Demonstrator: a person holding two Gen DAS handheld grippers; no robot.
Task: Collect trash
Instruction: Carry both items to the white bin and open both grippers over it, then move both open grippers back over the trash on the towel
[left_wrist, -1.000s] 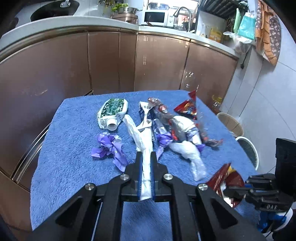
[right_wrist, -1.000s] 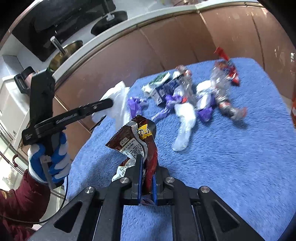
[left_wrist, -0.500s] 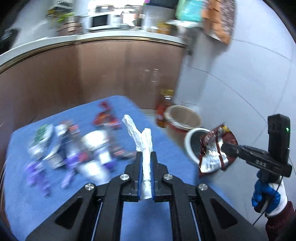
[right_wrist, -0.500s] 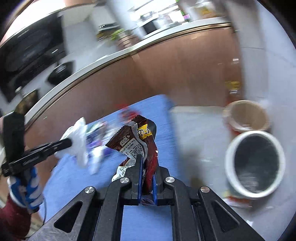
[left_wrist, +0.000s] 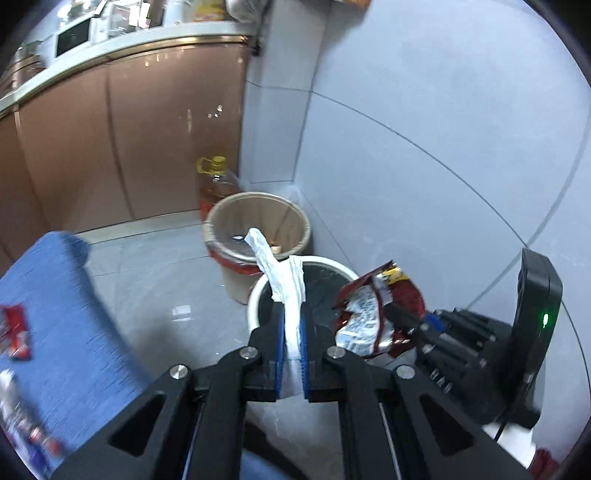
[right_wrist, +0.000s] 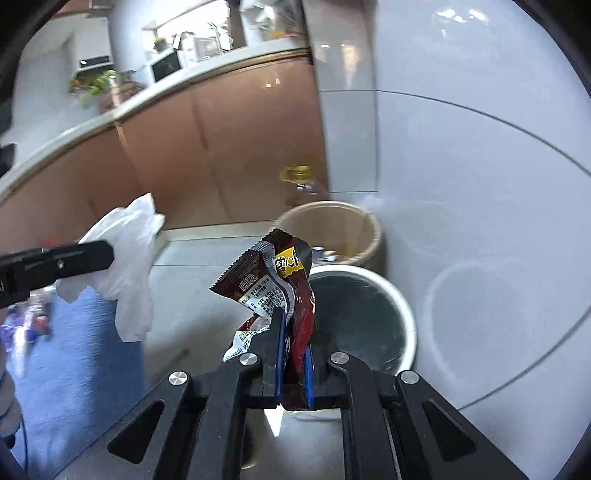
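Note:
My left gripper (left_wrist: 291, 317) is shut on a crumpled white plastic wrapper (left_wrist: 286, 280), held over the floor just before a white bin with a dark liner (left_wrist: 255, 295). My right gripper (right_wrist: 293, 325) is shut on a dark red snack packet (right_wrist: 295, 291) and hangs near the same white bin (right_wrist: 402, 299). In the left wrist view the red packet (left_wrist: 373, 314) hangs above the bin's right side. From the right wrist view the white wrapper (right_wrist: 125, 254) shows at the left, above the blue cloth.
A beige bin (left_wrist: 258, 221) with a red band stands behind the white one, in the corner by a yellow-capped oil bottle (left_wrist: 216, 181). The blue-towelled table (left_wrist: 55, 332) with several more wrappers lies at the left. Brown cabinets (left_wrist: 147, 140) and a grey tiled wall (left_wrist: 443, 147) close the corner.
Both grippers have swung from over the table to the right, toward the two bins, each still gripping its piece of trash. The table has slid to the left edge of view.

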